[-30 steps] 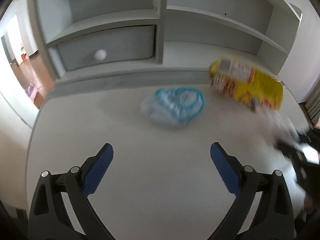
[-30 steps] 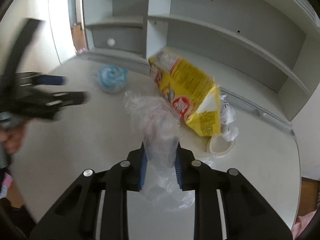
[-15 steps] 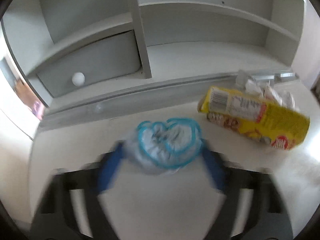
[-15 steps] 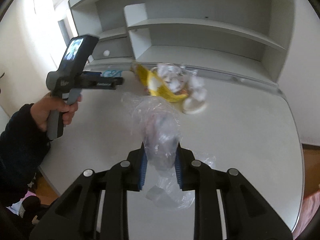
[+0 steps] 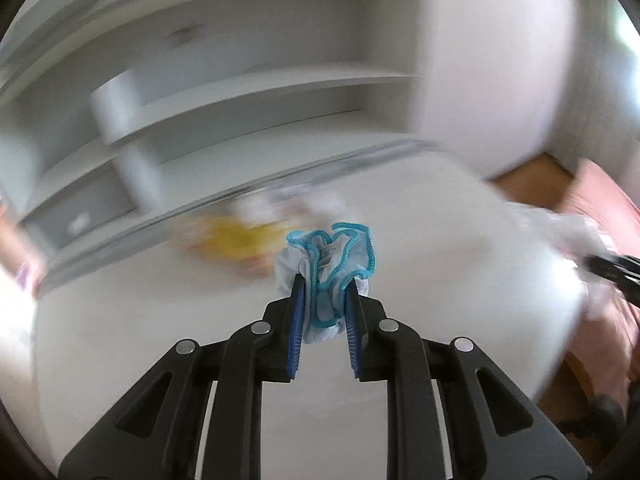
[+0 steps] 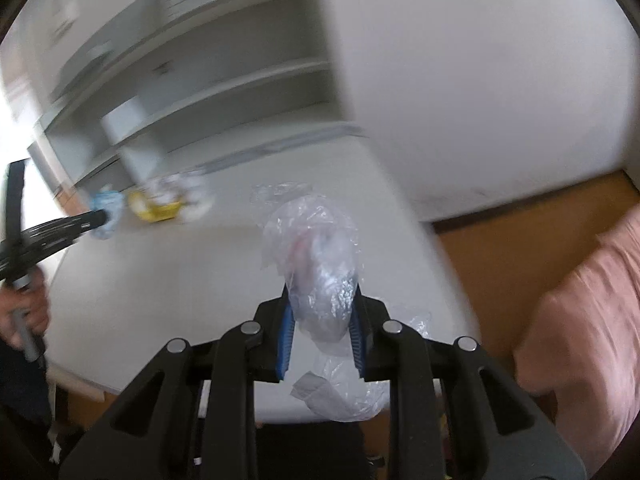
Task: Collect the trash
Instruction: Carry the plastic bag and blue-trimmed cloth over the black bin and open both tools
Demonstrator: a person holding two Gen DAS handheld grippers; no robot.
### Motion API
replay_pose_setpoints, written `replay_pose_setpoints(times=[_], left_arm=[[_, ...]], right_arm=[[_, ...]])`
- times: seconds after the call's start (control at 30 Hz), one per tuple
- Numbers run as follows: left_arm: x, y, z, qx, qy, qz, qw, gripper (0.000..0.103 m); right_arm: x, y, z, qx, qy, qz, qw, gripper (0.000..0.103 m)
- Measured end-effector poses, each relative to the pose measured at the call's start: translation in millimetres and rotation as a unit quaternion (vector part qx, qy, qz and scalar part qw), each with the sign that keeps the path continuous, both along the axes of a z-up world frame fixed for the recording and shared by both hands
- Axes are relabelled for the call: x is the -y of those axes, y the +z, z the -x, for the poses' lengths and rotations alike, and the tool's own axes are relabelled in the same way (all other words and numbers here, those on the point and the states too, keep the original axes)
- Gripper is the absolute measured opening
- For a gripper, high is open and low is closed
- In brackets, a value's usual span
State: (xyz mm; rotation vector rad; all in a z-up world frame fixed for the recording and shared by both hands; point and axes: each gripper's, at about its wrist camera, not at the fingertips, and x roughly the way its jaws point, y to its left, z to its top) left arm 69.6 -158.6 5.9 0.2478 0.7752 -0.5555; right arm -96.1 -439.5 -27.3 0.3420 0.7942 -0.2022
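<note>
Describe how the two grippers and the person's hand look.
Both the left gripper and right gripper are black plastic linkages with round silver pivot pins and ribbed blue fingers. The left hand is bare, above a dark sleeve.

The left gripper is black with ribbed blue pads, and between them sits a crumpled white disposable cap edged in a wavy turquoise band. The right gripper has the same black frame, silver rivets and blue pads; the plastic bag in it is clear and glossy, with a faint pink tint inside. Far left on the pale grey-white table lies a yellow snack packet, blurred. The shelf unit behind is light grey. On the right, the floor is orange-brown wood and the fabric is dusty pink.
</note>
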Motion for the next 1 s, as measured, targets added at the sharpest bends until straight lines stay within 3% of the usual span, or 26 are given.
replay_pose_setpoints(times=[0.07, 0.2, 0.33, 0.37, 0.5, 0.6, 0.7, 0.9, 1.0], left_arm=[[44, 1, 17, -0.002, -0.051, 0.005, 0.9987, 0.018], [138, -1, 65, -0.024, -0.166, 0.03, 0.9853, 0.018], [221, -10, 123, -0.042, -0.27, 0.039, 0.9612, 0.018], [242, -15, 140, -0.052, -0.299, 0.04, 0.9519, 0.018], [299, -50, 184, -0.065, -0.37, 0.026, 0.9263, 0.018], [330, -82, 201, -0.098, -0.393, 0.009, 0.9141, 0.018], [356, -114, 215, -0.124, -0.408, -0.014, 0.9045, 0.018], [378, -148, 226, -0.146, -0.418, -0.04, 0.896, 0.018], [383, -154, 235, -0.149, -0.419, -0.046, 0.8945, 0.018]], right_arm=[[28, -9, 27, -0.007, -0.046, -0.004, 0.999, 0.024], [78, -29, 83, -0.021, -0.134, -0.019, 0.991, 0.024], [123, -60, 138, -0.055, -0.212, -0.034, 0.975, 0.024], [134, -72, 148, -0.069, -0.228, -0.041, 0.97, 0.024], [166, -124, 183, -0.122, -0.285, -0.074, 0.948, 0.024], [181, -165, 204, -0.161, -0.305, -0.116, 0.932, 0.024], [185, -185, 220, -0.179, -0.311, -0.129, 0.924, 0.024], [194, -203, 235, -0.177, -0.314, -0.153, 0.92, 0.024], [198, -201, 240, -0.169, -0.321, -0.161, 0.918, 0.032]])
